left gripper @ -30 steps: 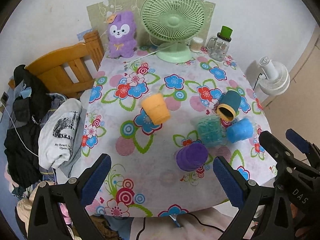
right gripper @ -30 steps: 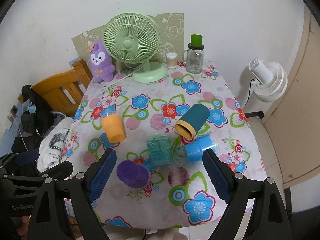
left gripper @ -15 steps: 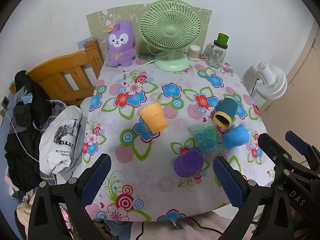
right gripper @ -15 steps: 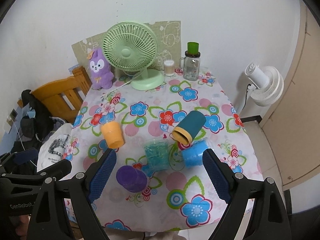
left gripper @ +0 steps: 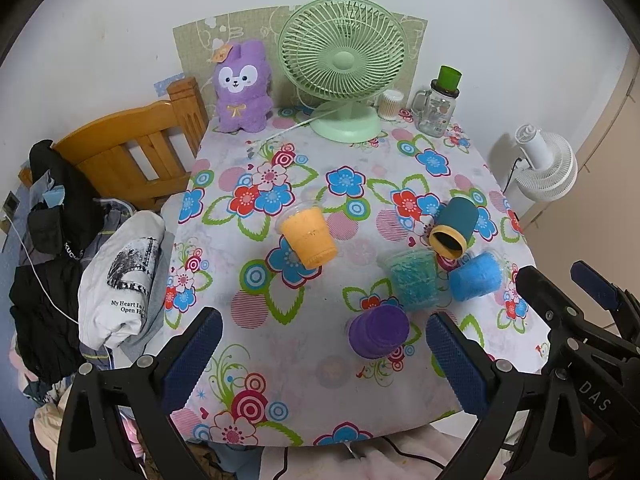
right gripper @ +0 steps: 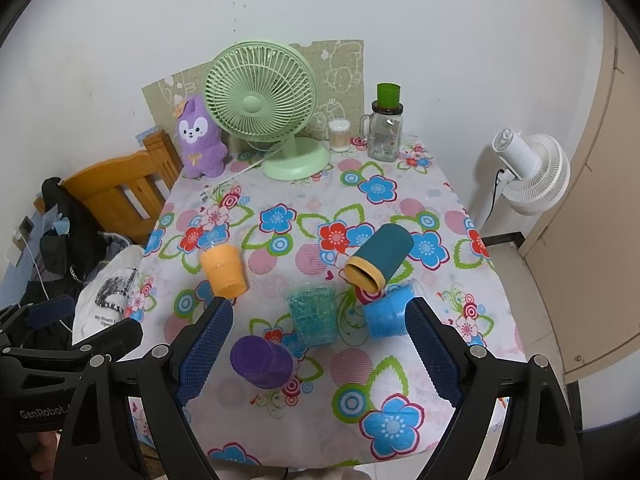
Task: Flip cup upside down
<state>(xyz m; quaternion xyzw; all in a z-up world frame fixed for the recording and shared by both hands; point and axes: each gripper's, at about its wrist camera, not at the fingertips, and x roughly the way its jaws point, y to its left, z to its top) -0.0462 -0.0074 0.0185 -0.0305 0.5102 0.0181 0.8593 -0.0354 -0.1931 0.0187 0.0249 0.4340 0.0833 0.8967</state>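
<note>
**Blue-padded grippers wait over a table of scattered cups**

Blue textured pads line the black fingers of both grippers, which hang above the near edge of a table covered in a floral tablecloth (right gripper: pixel 460 216). The left gripper (left gripper: pixel 324 356) has its jaws spread wide with nothing between them. The right gripper (right gripper: pixel 318 352) is likewise spread wide and holds nothing.

Nearest on the cloth is a purple cup (right gripper: pixel 260 362), resting with its flat base up. Just behind it is a clear cup filled with teal beads (right gripper: pixel 314 314), and beside that, toward the right, a bright blue cup (right gripper: pixel 386 316) lies on its side. Leaning over the blue cup is a dark teal cup with a yellow rim (right gripper: pixel 380 258), tipped so its open mouth faces the near edge. Well apart from this cluster, to the left, an orange cup (right gripper: pixel 223 270) sits mouth down on the cloth.

At the far end of the table, against the white wall, stand a purple plush rabbit (right gripper: pixel 198 142), a pale green desk fan (right gripper: pixel 260 98), a small jar of cotton swabs (right gripper: pixel 339 134) and a glass mug jar with a green lid (right gripper: pixel 386 128).

Left of the table is a wooden chair (left gripper: pixel 136 152) with clothes (left gripper: pixel 76 264) heaped beside it. On the floor to the right stands a white fan (right gripper: pixel 532 172).
</note>
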